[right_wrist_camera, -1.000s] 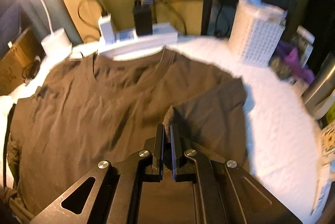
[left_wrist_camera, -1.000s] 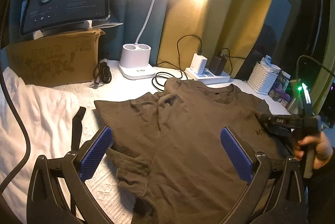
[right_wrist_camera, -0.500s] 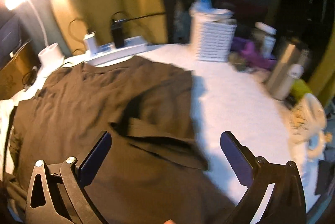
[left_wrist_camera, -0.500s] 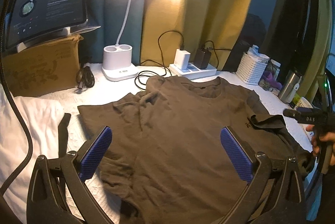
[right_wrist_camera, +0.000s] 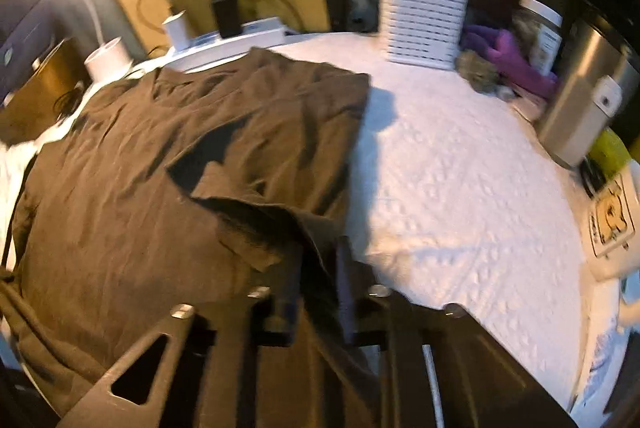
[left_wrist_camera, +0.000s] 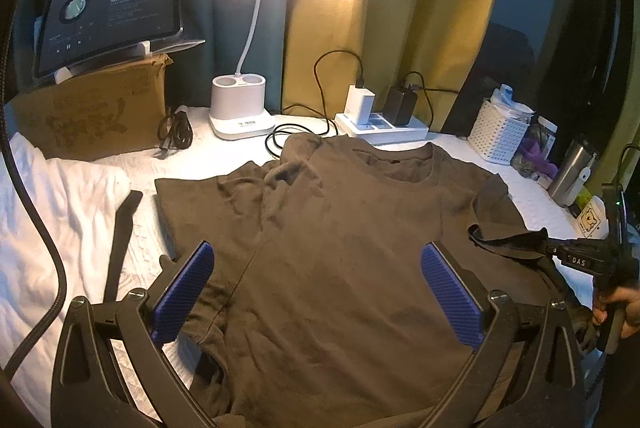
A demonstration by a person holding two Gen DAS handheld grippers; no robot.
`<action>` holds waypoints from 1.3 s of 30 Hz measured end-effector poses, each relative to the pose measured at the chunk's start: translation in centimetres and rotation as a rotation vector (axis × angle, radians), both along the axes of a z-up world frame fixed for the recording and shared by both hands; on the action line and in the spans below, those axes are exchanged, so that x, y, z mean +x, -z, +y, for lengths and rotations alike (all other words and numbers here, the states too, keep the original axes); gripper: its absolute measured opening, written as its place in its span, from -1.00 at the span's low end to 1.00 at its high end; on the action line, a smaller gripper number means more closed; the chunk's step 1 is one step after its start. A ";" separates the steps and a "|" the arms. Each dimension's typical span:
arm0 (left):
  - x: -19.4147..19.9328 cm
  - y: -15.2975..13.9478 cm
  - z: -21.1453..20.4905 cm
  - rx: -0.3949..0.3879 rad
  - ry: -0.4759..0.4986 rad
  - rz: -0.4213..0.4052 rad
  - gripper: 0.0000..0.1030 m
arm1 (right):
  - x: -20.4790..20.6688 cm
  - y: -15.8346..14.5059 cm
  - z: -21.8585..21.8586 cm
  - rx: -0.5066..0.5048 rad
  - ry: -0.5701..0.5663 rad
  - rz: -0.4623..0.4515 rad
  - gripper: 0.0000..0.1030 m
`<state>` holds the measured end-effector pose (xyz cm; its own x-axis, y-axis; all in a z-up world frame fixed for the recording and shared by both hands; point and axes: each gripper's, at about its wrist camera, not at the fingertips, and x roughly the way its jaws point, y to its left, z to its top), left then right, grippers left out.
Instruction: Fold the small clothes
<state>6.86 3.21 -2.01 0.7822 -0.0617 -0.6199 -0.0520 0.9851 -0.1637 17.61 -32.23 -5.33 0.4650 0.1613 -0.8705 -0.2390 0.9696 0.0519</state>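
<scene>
a brown t-shirt [left_wrist_camera: 344,248] lies spread on a white textured cover [right_wrist_camera: 460,188], its neckline toward the power strip [left_wrist_camera: 384,130] at the back. the left gripper [left_wrist_camera: 316,292] hangs over the middle of the shirt with its blue pads [left_wrist_camera: 450,294] wide apart and nothing between them. the right gripper [right_wrist_camera: 316,292] sits at the shirt's right edge, its fingers drawn close together with a fold of the brown cloth pinched between them; from there the sleeve side of the shirt is lifted off the cover and doubled back over the body, with a raised hem showing just ahead of the fingers. in the left wrist view that same gripper [left_wrist_camera: 576,258] shows at the far right, a strip of shirt fabric trailing from its tip, with the person's hand [left_wrist_camera: 618,306] on its handle.

behind the shirt stand a white lamp [left_wrist_camera: 242,108], lit, and a white basket [left_wrist_camera: 500,134]. a metal flask [right_wrist_camera: 588,96] stands to the right. a tablet [left_wrist_camera: 106,16] rests on a cardboard box [left_wrist_camera: 92,112] at the left, and white cloth [left_wrist_camera: 52,220] lies bunched beside the shirt's left sleeve.
</scene>
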 end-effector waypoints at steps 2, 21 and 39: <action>-0.2 -0.4 0.1 0.012 -0.004 -0.006 0.98 | -0.4 -0.6 0.5 0.001 -0.021 -0.021 -0.86; -0.2 1.9 6.5 0.024 -0.081 0.087 0.98 | -4.8 0.6 6.7 -0.083 -0.078 0.068 -0.84; 8.1 7.9 10.9 0.012 -0.037 0.251 0.23 | -4.3 -5.4 4.3 -0.099 0.044 -0.085 -0.79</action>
<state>14.93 14.12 -9.96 0.6050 -0.0278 -0.7958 -0.1253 0.9836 -0.1296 13.32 -27.93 0.11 0.5426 0.0539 -0.8382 -0.1953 0.9787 -0.0635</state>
